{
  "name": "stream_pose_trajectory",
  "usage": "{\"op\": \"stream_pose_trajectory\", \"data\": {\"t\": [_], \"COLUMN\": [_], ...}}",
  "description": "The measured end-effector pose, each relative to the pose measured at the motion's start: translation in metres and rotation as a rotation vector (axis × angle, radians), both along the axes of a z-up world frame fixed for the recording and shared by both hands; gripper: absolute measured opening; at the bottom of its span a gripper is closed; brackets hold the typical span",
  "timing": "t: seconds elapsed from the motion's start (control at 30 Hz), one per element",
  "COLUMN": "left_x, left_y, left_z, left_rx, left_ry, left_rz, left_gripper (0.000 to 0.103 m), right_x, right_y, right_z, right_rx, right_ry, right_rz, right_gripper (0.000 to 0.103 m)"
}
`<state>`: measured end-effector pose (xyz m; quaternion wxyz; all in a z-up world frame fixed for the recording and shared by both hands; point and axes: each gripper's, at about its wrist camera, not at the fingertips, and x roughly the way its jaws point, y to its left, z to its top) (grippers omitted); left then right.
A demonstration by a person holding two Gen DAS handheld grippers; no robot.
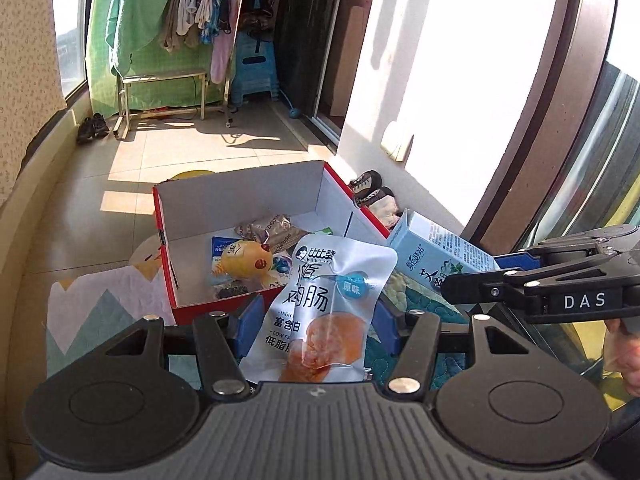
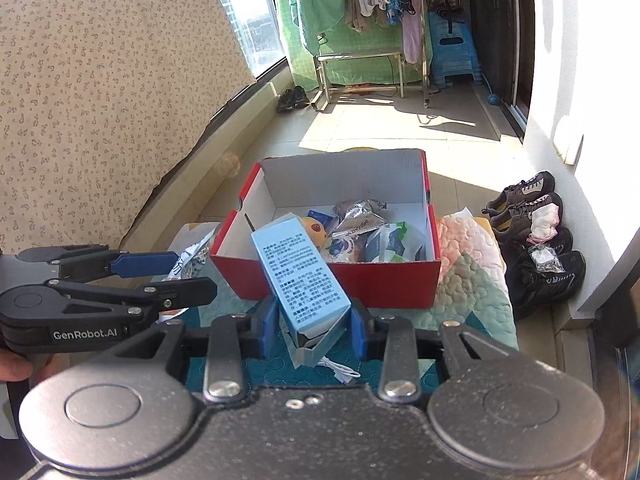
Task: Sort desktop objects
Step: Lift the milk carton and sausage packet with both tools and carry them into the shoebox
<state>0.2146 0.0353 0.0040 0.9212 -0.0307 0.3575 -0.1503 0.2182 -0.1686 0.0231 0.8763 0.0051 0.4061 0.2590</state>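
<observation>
My left gripper (image 1: 316,322) is shut on a white chicken-sausage packet (image 1: 324,300), held just short of the near wall of a red cardboard box (image 1: 208,308). The box holds a yellow toy (image 1: 244,260) and several snack packets. My right gripper (image 2: 314,330) is shut on a light blue carton (image 2: 300,276) with an open bottom flap, also held in front of the red box (image 2: 360,284). The carton (image 1: 436,250) and the right gripper show at the right of the left wrist view. The left gripper (image 2: 160,276) shows at the left of the right wrist view.
The box sits on a quilted teal and white cloth (image 2: 468,280). A white cable (image 2: 340,370) lies on the cloth below the carton. Several shoes (image 2: 532,236) stand by the wall at right. A clothes rack (image 2: 380,20) and blue stools (image 2: 456,56) stand far back.
</observation>
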Motion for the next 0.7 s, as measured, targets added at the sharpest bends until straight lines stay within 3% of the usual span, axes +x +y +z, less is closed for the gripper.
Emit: {"op": "stream_pose_trajectory", "data": {"t": [0.43,0.7], "left_x": [0.077,0.141], "left_y": [0.021,0.031], "left_z": [0.025,0.024], "left_rx": [0.009,-0.011], "left_ry": [-0.022,0.015], "left_rz": [0.027,0.057], "left_gripper": [0.057,0.057], "right_x": [0.052,0.092], "right_y": [0.017,0.027], "right_z": [0.006,-0.004], "right_rx": [-0.026,-0.054], "right_ry": [-0.042,-0.051], "right_rz": [-0.024,-0.055], "right_gripper": [0.036,0.036]}}
